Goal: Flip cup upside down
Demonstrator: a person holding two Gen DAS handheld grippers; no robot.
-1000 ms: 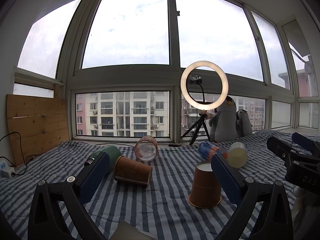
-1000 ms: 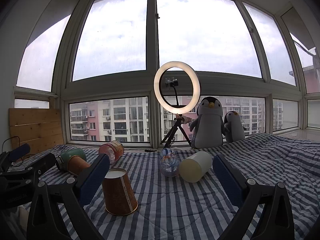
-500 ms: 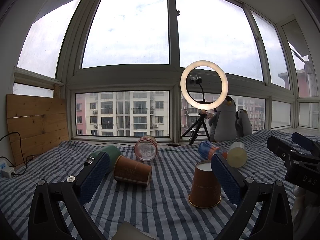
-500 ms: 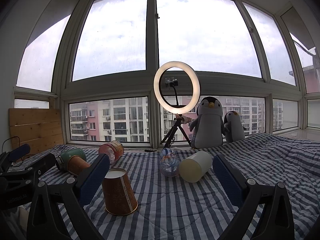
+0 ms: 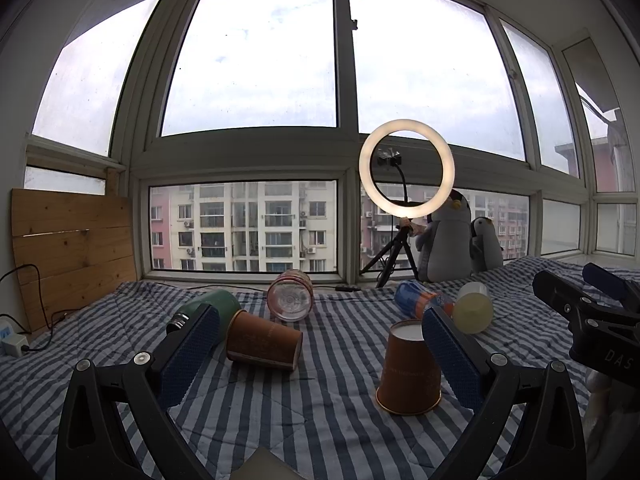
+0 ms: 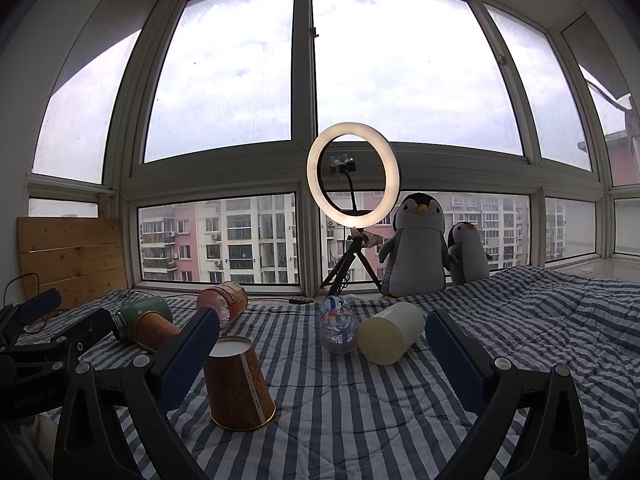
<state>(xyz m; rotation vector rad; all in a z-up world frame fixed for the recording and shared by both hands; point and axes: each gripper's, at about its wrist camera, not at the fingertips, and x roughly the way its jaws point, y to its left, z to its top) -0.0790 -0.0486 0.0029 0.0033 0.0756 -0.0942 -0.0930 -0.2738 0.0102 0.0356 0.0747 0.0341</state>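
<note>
While brown cup (image 6: pixel 239 385) sits inverted, L tongs (image 5: pixel 316 354) & R tongs (image 6: pixel 322 358) both gape, empty

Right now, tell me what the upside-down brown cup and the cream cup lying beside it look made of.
Upside-down brown cup: likely paper, matte, printed pattern, thin rolled rim, white base. Cream cup: probably plastic, smooth and slightly glossy, though ceramic can't be excluded.

Quilted striped cloth bedspread (image 5: pixel 328 408), matt, stitched. Brown paper cup (image 6: pixel 237 384), printed, faintly glossy, standing mouth down. Second paper cup (image 5: pixel 262 340), matt brown. Clear plastic bottle (image 6: pixel 338 326), glossy. Cream cylinder (image 6: pixel 390 332), smooth, matt. Bare wood boards (image 5: pixel 72 248), knotty. Plush penguin (image 6: pixel 416 244), soft cloth.
</note>
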